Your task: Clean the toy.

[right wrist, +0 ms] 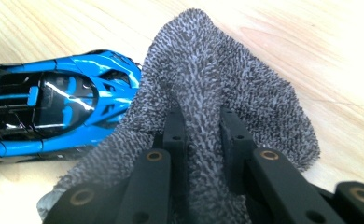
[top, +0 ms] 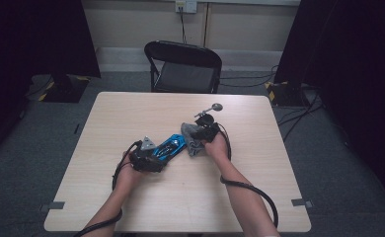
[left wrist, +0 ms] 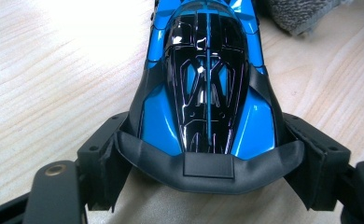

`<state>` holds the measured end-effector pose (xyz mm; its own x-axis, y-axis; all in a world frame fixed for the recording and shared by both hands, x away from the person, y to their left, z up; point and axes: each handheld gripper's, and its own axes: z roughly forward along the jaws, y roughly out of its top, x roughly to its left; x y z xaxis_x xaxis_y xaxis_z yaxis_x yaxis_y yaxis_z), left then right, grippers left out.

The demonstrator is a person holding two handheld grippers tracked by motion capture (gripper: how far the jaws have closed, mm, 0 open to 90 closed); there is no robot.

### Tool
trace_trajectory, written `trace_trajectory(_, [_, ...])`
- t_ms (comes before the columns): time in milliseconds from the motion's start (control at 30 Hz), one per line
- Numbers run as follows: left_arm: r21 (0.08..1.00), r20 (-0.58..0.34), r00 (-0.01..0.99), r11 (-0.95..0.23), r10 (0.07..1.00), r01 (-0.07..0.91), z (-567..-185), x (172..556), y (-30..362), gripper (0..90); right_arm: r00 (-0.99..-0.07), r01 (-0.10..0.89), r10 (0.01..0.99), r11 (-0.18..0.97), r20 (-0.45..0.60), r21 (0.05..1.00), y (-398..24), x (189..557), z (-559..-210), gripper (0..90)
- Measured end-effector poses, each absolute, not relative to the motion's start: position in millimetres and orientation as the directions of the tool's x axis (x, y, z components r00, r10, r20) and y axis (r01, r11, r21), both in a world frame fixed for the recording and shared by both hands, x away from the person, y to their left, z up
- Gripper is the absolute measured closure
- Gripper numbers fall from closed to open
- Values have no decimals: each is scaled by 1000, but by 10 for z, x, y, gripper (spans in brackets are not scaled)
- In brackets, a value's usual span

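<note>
Black left gripper (left wrist: 208, 172) is clamped around a blue toy car (left wrist: 208, 84) on the table (top: 131, 113); right gripper (right wrist: 203, 126), just right, pinches a grey cloth (right wrist: 208, 79) touching the car's far end.

Two bare forearms are coming in from the bottom of the high view, with no sleeves showing. The left gripper (top: 153, 159) is showing a compact black body topped by a grey three-cornered plate, and a black cable is looping away from it along the arm. The right gripper (top: 196, 134) is also black, and a thick black cable is trailing from it in a wide curve beside the forearm. In the gripper views the jaws are appearing as matte black blocks with small screw holes, and brass-coloured bushings are sitting in the flat black linkage bars behind them.
</note>
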<state>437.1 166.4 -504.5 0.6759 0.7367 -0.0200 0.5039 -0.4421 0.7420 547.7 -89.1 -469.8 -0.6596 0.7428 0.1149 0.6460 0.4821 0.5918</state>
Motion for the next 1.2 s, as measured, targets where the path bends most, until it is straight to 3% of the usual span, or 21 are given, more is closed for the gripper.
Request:
trace_trajectory(367, [742,-21,673,-440,739,506,-5045,4368,1664,237,-643,647,756,451,122,614,-1152,5372,-4617,759])
trace_trajectory(700, [745,-82,676,-405,733,530,-5042,4381,1700,161,-666,624,737,461,120,631,-1387,5091,-4586,758])
trace_trajectory(800, [760,-29,685,-429,728,489,-5031,4373,1708,151,-673,617,730,467,118,633,-1412,5033,-4589,758])
trace_trajectory(1100, [775,-102,657,-355,747,523,-4866,4343,1825,163,-685,605,718,468,123,644,-1488,4928,-4574,758])
trace_trajectory(1200, [791,-102,654,-338,749,511,-4730,4344,1823,222,-689,602,713,468,126,646,-1496,4904,-4556,758])
